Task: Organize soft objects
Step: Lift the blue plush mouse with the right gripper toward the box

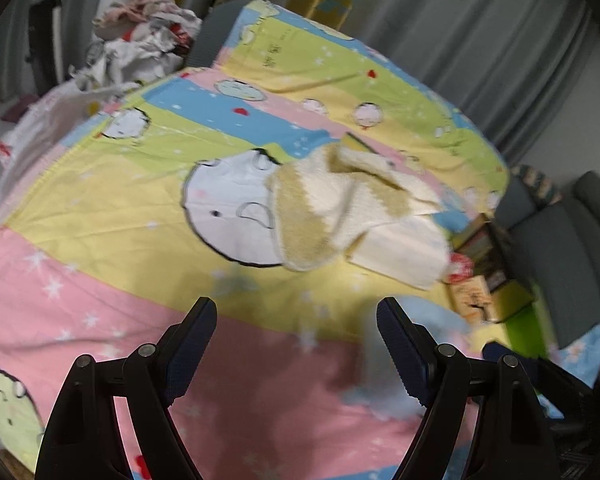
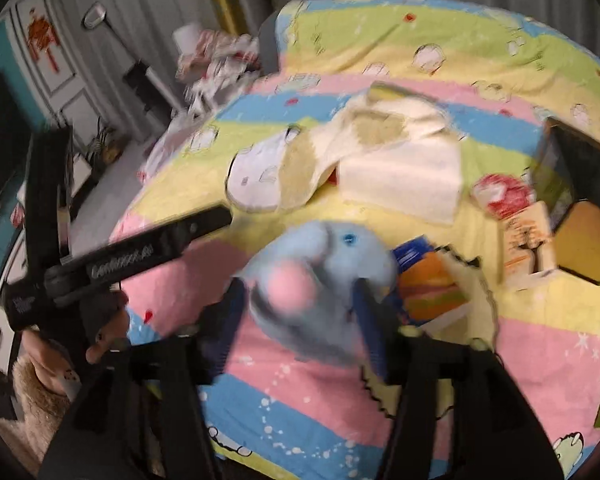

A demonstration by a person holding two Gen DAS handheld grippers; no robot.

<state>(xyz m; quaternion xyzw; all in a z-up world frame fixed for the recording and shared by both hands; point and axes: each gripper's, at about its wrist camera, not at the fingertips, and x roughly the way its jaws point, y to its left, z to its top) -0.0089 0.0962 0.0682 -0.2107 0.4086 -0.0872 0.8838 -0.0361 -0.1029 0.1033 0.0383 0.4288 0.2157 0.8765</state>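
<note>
My right gripper point(image 2: 300, 304) is shut on a blue plush toy point(image 2: 320, 276) with a pink patch and holds it above the bed; the view is blurred. The toy also shows as a blue blur in the left wrist view point(image 1: 388, 364), just right of my left gripper point(image 1: 296, 344), which is open and empty over the pink stripe of the bedsheet. A cream and tan fluffy towel point(image 1: 340, 204) lies crumpled on a folded white cloth point(image 1: 404, 252) in the middle of the bed; both also show in the right wrist view, the towel point(image 2: 364, 136) and the cloth point(image 2: 404, 180).
The bed carries a striped cartoon sheet point(image 1: 120, 216). A pile of clothes point(image 1: 140, 36) sits at its far left corner. Boxes and a red and white item point(image 2: 500, 192) lie at the right edge, near a dark box point(image 2: 576, 168). Grey curtains hang behind.
</note>
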